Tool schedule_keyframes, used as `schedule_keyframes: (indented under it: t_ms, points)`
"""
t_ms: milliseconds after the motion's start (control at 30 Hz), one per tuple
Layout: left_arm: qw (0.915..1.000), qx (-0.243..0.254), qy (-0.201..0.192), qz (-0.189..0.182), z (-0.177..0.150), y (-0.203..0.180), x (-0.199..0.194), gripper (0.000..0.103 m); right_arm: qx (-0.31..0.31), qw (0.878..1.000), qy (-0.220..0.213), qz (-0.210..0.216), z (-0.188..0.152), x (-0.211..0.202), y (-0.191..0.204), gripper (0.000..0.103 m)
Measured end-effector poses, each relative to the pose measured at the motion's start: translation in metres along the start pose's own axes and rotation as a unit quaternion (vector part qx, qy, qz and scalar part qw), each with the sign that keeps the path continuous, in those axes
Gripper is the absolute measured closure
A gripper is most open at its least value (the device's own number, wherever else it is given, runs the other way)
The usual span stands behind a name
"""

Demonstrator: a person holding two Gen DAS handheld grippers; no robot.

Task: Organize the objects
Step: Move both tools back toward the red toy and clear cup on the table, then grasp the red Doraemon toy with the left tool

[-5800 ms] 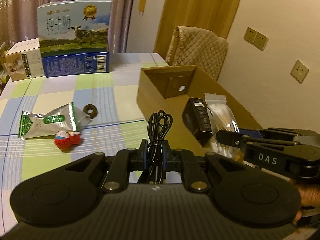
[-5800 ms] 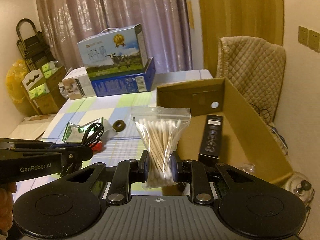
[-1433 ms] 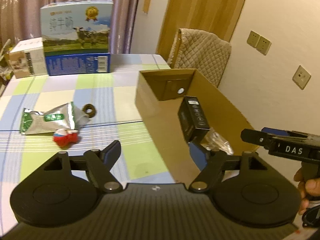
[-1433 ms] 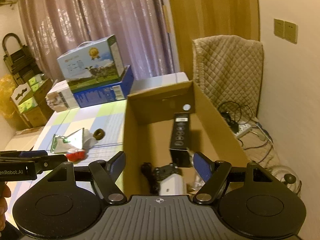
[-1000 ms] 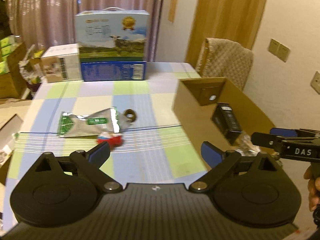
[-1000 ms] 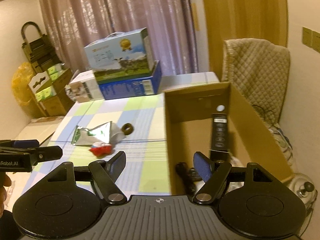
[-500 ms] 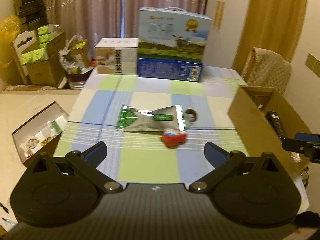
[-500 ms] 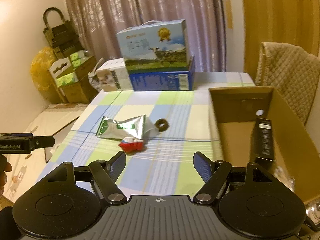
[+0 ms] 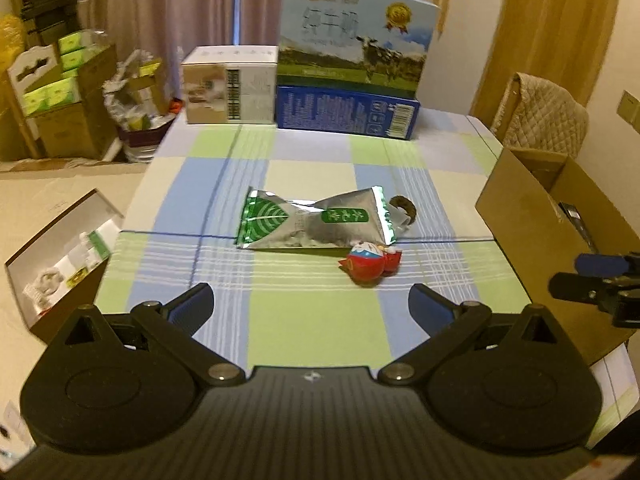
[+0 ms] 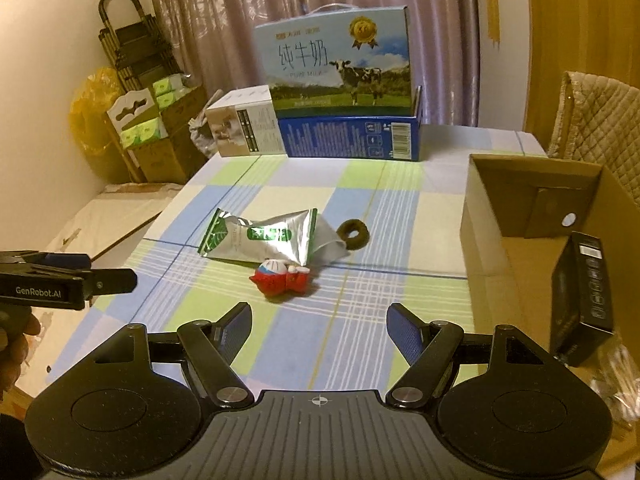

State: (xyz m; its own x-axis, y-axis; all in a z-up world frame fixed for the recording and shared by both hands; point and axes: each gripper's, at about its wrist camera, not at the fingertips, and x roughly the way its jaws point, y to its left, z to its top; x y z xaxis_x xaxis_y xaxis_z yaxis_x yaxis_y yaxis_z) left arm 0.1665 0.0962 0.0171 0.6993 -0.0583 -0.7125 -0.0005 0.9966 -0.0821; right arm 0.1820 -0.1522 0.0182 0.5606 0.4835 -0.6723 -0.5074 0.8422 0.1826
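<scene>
Red toy [image 10: 280, 278]: lies on the table [image 10: 360, 184], dead ahead of the right gripper [image 10: 319, 330]. Left gripper [image 9: 311, 307] faces the foil pouch [image 9: 316, 222], long axis crosswise. Both grippers released, empty.

A lived-in room of a home: a table [image 9: 320, 152] under a checked cloth, long curtains [image 10: 224, 20] behind it, a milk gift carton [image 10: 340, 60] on its far edge, a quilt-covered chair [image 9: 540, 116] at its right, and stacked boxes [image 9: 60, 100] left of it.
</scene>
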Motion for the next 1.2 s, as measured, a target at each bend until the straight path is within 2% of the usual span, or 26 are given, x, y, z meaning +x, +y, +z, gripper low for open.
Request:
schedule_keyframes:
  t_ms: [167,467,667,833,967,1200]
  points:
    - [0.9991,0.019,0.012,-0.035,0.0,0.001,0.035,0.001,0.006,1.0,0.006,-0.001,-0.002,0.032,-0.008,0.032]
    - [0.9954,0.054,0.022,-0.075,0.002,0.0,0.098,0.006,0.001,1.0,0.016,-0.006,-0.007,0.082,-0.02,0.035]
    - [0.9915,0.081,0.031,-0.097,0.007,-0.005,0.132,0.014,-0.014,1.0,0.014,-0.01,-0.005,0.108,-0.025,0.04]
    - [0.9887,0.085,0.036,-0.119,0.009,-0.01,0.153,0.02,-0.017,1.0,0.016,-0.01,-0.006,0.127,-0.034,0.044]
    - [0.986,0.084,0.042,-0.138,0.011,-0.012,0.168,0.033,-0.008,1.0,0.019,-0.009,-0.008,0.135,-0.042,0.044]
    - [0.9812,0.103,0.042,-0.158,0.011,-0.02,0.184,0.035,0.001,1.0,0.021,-0.007,-0.007,0.14,-0.048,0.044]
